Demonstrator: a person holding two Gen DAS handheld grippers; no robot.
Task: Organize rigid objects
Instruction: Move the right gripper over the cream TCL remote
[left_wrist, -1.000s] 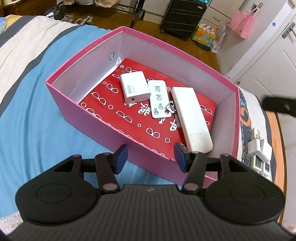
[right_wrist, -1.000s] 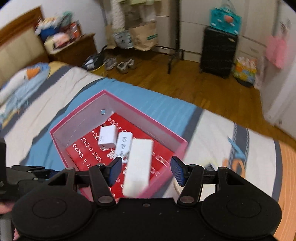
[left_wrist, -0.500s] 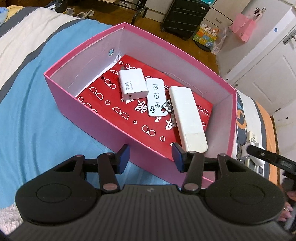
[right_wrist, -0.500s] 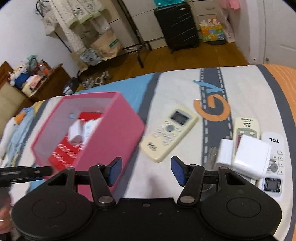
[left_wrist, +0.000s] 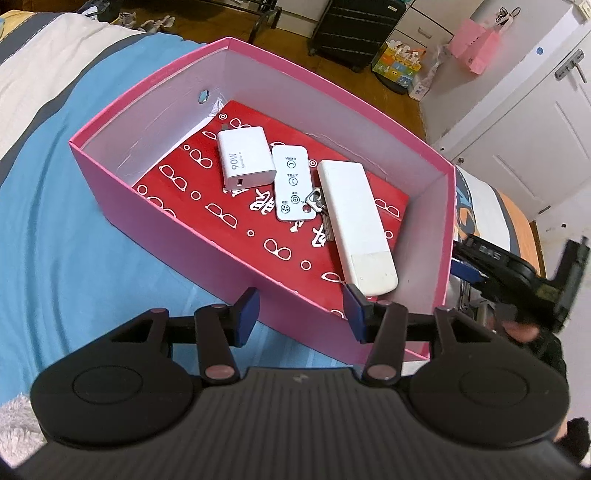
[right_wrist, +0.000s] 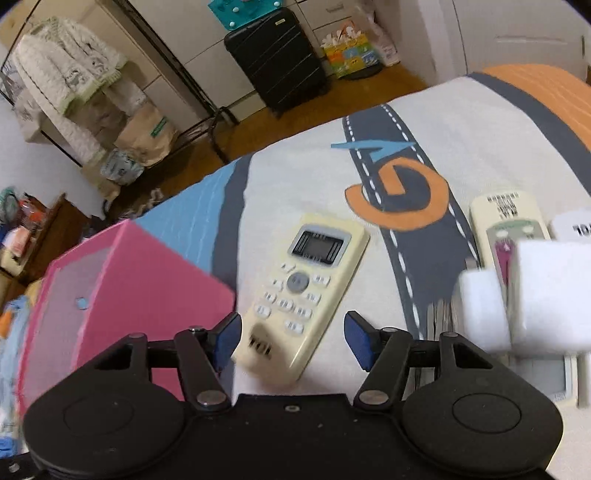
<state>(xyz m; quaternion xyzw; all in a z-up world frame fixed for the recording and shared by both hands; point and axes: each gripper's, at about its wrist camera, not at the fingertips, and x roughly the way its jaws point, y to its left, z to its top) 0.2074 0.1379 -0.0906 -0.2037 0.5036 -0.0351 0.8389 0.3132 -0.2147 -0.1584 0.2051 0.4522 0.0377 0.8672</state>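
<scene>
A pink box (left_wrist: 166, 236) with a red patterned floor holds a white 90W charger (left_wrist: 243, 158), a small white remote (left_wrist: 293, 182), keys (left_wrist: 316, 201) and a long white remote (left_wrist: 354, 225). My left gripper (left_wrist: 301, 314) hovers at the box's near wall, open, pads touching nothing. My right gripper (right_wrist: 291, 338) is low over the bedspread beside the box (right_wrist: 129, 280), and its jaws are opening. The near end of a cream remote (right_wrist: 306, 288) lies between its pads, unpressed. In the left wrist view the right gripper (left_wrist: 517, 273) shows past the box's right corner.
Right of the cream remote lie a second cream remote (right_wrist: 506, 218), two white chargers (right_wrist: 480, 310) (right_wrist: 550, 291) and part of a white remote (right_wrist: 569, 229), blurred. Beyond the bed's edge are a wooden floor, a black suitcase (right_wrist: 277, 59) and a clothes rack (right_wrist: 70, 77).
My right gripper swung from above the box down and to the right, now low over the cream remote. The left gripper narrowed slightly and stayed in place.
</scene>
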